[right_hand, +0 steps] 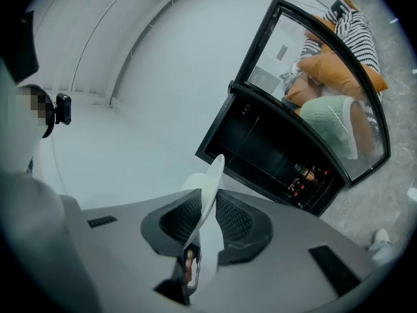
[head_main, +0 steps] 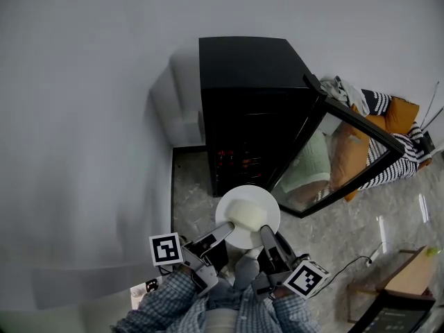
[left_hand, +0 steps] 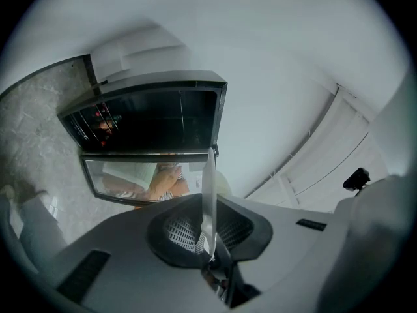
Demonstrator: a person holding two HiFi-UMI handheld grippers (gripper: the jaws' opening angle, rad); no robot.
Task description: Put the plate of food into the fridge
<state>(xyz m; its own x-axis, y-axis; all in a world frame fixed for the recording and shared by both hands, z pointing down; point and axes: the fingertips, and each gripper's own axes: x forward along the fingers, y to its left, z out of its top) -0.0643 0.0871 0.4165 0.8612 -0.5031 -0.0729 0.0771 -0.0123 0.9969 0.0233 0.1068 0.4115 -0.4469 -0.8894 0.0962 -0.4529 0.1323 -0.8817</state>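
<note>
White walls (head_main: 83,116) and a grey stone floor (head_main: 191,193) surround a black fridge (head_main: 243,82). It stands ahead of both tongs, and its glass door (head_main: 347,151) is open toward the side of the right tongs. Between the two tongs a white plate (head_main: 248,217) with a pale portion of food (head_main: 244,214) is held in the air, in front of the open fridge and not yet inside it. The left tongs (head_main: 227,229) are clenched on the plate's rim at one side, and the right tongs (head_main: 266,233) on the rim at the opposite side. In each gripper view the thin rim sits between the ribbed pads. Beyond the door, far from the right tongs, lie orange and striped cushions (head_main: 388,127).
</note>
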